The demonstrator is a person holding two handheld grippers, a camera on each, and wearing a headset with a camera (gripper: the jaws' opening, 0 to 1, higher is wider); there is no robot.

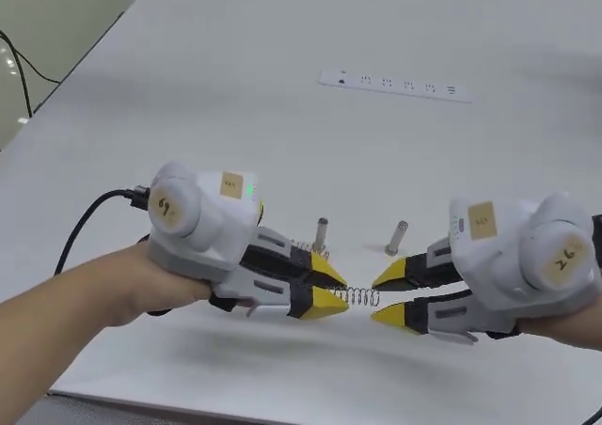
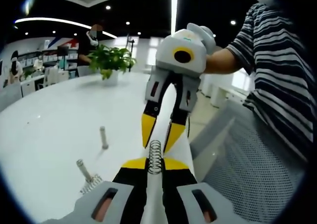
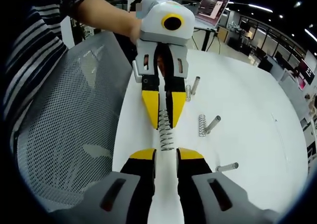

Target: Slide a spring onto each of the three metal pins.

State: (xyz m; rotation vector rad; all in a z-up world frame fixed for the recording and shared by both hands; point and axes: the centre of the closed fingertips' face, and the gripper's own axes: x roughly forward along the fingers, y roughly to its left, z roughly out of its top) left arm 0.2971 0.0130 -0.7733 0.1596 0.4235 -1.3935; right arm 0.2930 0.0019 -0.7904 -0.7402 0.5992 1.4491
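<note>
Left gripper (image 1: 340, 293): clamped on 1 end of the held spring (image 3: 166, 132), lower centre of the head view.
Right gripper (image 1: 374, 298): released, jaws apart, pointing tip to tip at the left gripper. The 2 yellow tips flank the spring's free end. Contact: cannot tell.
Held spring: horizontal, just above the white table (image 1: 282, 115) near its front edge, bridging the gap between the 2 grippers.
Far pin (image 3: 195, 85): upper centre-right of the right gripper view, with a second spring (image 3: 188, 92) right beside it. On the pin or only next to it: cannot tell.
Middle pin (image 3: 214, 123): centre right of the same view, with a third spring (image 3: 201, 125) loose on the table just beside it, not on it.
Near pin (image 3: 227, 167): right of that view, bare. Upright or lying: fisheye makes it unclear.
Pins in head view: 2 stand upright, just behind the gripper tips.
Writing: round cap on the right gripper carries what looks like "26". The left cap has 1 mark, unreadable. Tan stickers on both bodies: print too small to read.
Power strip (image 1: 395, 85): white, upper centre-right of the head view. Its markings are illegible.
Cable (image 1: 89, 218): black, runs from the left gripper's rear off to the left.
</note>
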